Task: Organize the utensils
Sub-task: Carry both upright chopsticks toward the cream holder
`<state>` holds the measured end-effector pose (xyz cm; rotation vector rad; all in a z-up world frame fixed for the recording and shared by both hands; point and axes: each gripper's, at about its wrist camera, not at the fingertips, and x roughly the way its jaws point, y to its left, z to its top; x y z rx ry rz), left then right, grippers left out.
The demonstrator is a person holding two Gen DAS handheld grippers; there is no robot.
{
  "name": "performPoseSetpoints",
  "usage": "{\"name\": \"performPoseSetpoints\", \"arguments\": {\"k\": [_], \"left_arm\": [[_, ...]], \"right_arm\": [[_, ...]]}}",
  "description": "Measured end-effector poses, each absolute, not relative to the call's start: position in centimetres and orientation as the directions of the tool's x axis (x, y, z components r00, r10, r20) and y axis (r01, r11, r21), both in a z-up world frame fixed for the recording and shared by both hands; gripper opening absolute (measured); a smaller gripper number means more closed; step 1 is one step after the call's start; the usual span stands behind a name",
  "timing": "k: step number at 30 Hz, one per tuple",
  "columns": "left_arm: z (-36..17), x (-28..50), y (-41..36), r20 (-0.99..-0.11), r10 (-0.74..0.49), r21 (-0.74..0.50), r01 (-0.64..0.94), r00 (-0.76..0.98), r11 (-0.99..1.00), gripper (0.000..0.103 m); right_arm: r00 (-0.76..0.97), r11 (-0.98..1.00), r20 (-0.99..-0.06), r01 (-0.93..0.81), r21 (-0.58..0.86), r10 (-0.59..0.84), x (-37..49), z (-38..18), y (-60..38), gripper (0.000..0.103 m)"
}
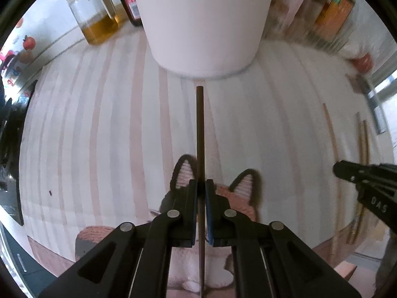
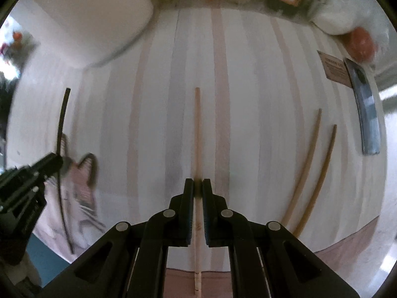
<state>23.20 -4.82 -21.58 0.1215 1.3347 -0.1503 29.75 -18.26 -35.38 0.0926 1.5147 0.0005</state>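
My left gripper point(image 1: 201, 185) is shut on a dark brown chopstick point(image 1: 200, 129) that points down toward the striped tabletop, just short of a tall white container point(image 1: 202, 19). In the right wrist view my right gripper point(image 2: 198, 183) is shut on a light wooden chopstick point(image 2: 197, 129), held above the table. The left gripper point(image 2: 53, 165) and its dark chopstick point(image 2: 61, 119) show at that view's left edge. The right gripper point(image 1: 338, 170) shows at the right edge of the left wrist view. Two more brown chopsticks point(image 2: 307, 168) lie side by side on the table at the right.
An oil jug point(image 1: 93, 12) and a dark bottle point(image 1: 129, 0) stand left of the white container. A cat-shaped knitted cloth point(image 1: 218, 198) lies beneath the left gripper. A paper card point(image 2: 335, 70) and a blue-grey flat object point(image 2: 367, 114) lie at the far right, with packets behind.
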Motion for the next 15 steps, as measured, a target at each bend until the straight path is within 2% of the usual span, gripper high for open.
{"name": "performPoseSetpoints", "arguments": {"k": [9, 15], "left_arm": [[-14.9, 22.1, -4.7, -0.929, -0.112, -0.052, 0.176, 0.353, 0.983, 0.004], [-9.1, 22.1, -4.8, -0.870, -0.172, -0.099, 0.177, 0.462, 0.979, 0.004]], "right_arm": [[0.219, 0.982, -0.963, 0.073, 0.173, 0.154, 27.2, -29.9, -19.7, 0.007], [0.356, 0.967, -0.913, 0.077, 0.241, 0.199, 27.5, -24.0, -21.2, 0.007]]}}
